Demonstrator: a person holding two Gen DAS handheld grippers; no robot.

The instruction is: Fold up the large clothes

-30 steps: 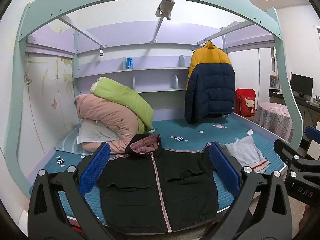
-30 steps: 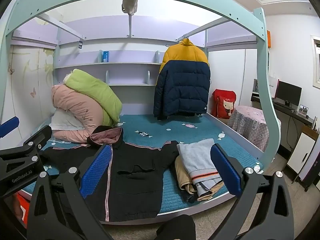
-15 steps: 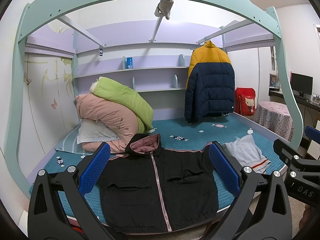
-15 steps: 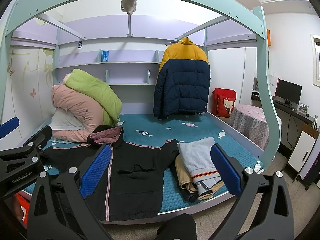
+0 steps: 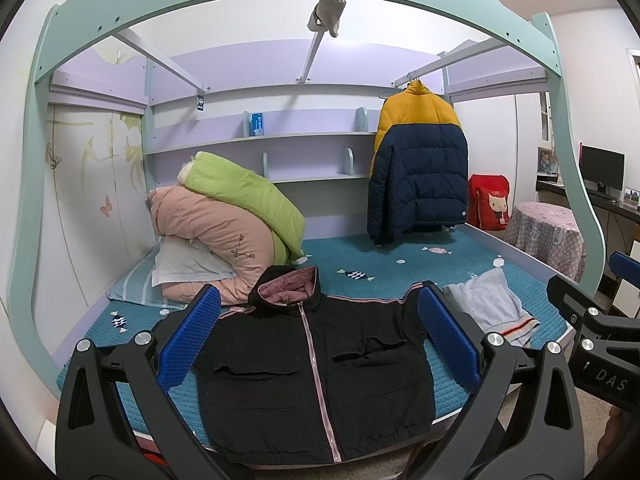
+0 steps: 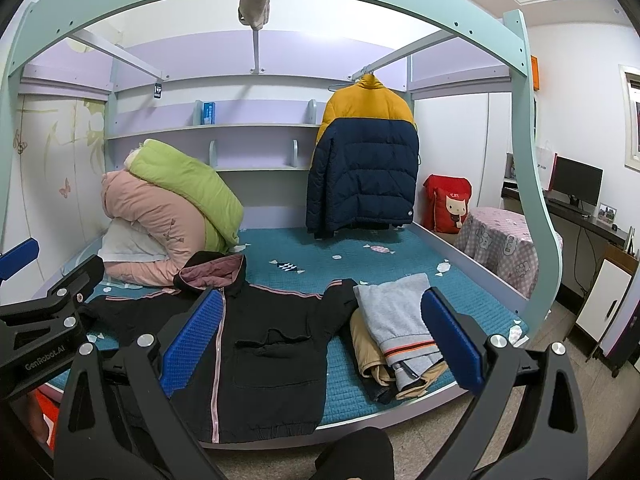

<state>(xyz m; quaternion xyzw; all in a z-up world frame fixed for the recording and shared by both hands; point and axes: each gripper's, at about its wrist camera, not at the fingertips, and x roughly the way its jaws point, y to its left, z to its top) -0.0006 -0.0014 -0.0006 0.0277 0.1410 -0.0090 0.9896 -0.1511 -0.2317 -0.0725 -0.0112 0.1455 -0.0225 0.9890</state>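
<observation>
Jacket flat on bed, both grippers clear of it.

Black hooded jacket lies front-up, zipped, sleeves spread, hem at the near edge of the teal mattress. Left gripper and right gripper both hang with jaws spread wide, holding nothing. Grey folded garment beside the jacket's sleeve, possibly touching; hard to tell.

The bed has a blue-green cover. A black jacket lies flat on it near the front. Some folded clothes sit beside the jacket. Rolled blankets are piled at the back.
</observation>
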